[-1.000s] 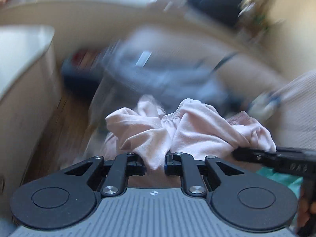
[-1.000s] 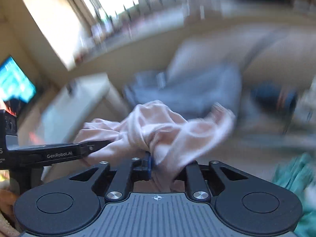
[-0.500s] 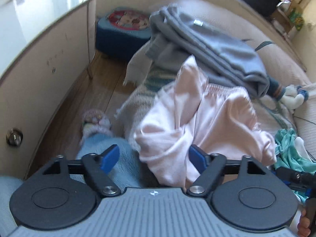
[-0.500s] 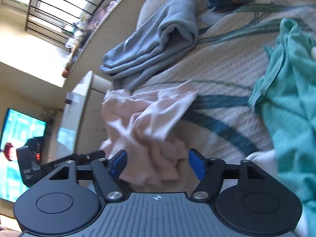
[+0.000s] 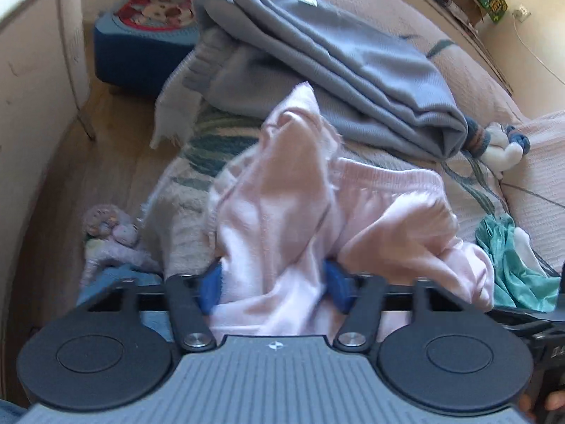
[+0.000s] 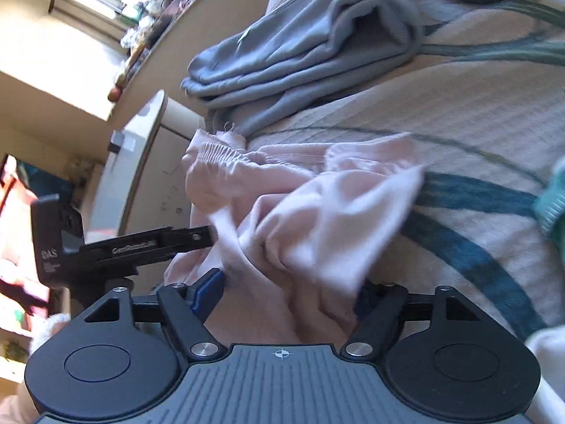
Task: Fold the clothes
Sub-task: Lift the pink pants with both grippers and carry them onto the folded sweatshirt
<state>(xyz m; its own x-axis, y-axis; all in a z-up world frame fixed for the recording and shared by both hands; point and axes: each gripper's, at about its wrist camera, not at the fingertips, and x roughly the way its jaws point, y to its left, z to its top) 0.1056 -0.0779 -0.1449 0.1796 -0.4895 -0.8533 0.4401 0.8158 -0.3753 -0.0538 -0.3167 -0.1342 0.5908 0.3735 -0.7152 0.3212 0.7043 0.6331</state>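
A crumpled pale pink garment [image 5: 282,212] with an elastic waistband lies on the patterned cover [image 6: 476,123]. My left gripper [image 5: 272,284] points down at its near edge. A thick bunch of pink cloth sits between the blue pads [image 5: 210,286], and the jaws are closing on it. My right gripper [image 6: 286,293] stands wide, its jaws still opening, with the pink garment [image 6: 317,212] loosely heaped between its fingers. The left gripper [image 6: 197,238] shows in the right wrist view, at the garment's left edge. The right gripper [image 5: 529,321] shows low at the right in the left wrist view.
A folded grey garment [image 5: 335,60] lies just beyond the pink one. A teal garment [image 5: 512,265] lies to the right. A small plush toy [image 5: 501,148] sits by the grey fold. On the wooden floor at left are a blue toy case [image 5: 141,46], a soft toy [image 5: 109,236] and a beige cabinet [image 5: 35,70].
Both grippers, earlier shut on the lifted pink garment, have opened and sunk toward the cover. The garment now rests there. The left jaws spread wide, then narrowed again.
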